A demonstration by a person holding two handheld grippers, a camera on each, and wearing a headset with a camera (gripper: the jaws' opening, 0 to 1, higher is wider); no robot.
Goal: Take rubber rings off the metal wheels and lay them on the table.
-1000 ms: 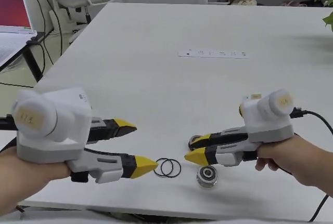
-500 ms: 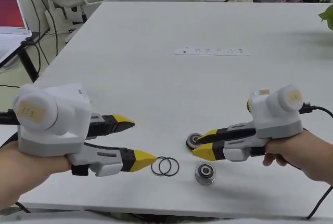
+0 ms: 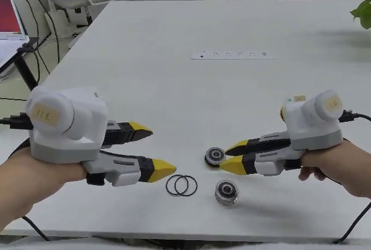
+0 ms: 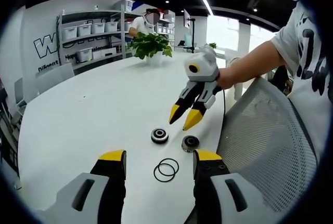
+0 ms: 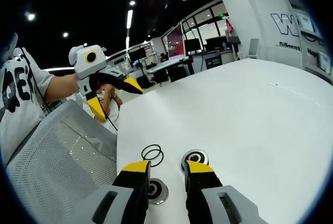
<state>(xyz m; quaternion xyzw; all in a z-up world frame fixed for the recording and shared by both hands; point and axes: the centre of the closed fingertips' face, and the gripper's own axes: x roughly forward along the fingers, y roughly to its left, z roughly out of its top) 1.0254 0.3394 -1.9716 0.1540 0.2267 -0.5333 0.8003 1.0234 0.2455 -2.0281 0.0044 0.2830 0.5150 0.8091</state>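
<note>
Two rubber rings (image 3: 181,185) lie flat and overlapping on the white table (image 3: 174,58). Just left of the rings hovers the left gripper (image 3: 163,149), jaws spread wide, empty. Right of the rings lie two metal wheels (image 3: 215,156) (image 3: 226,192), apart; between them the right gripper (image 3: 225,159) hovers, jaws parted, gripping nothing
</note>
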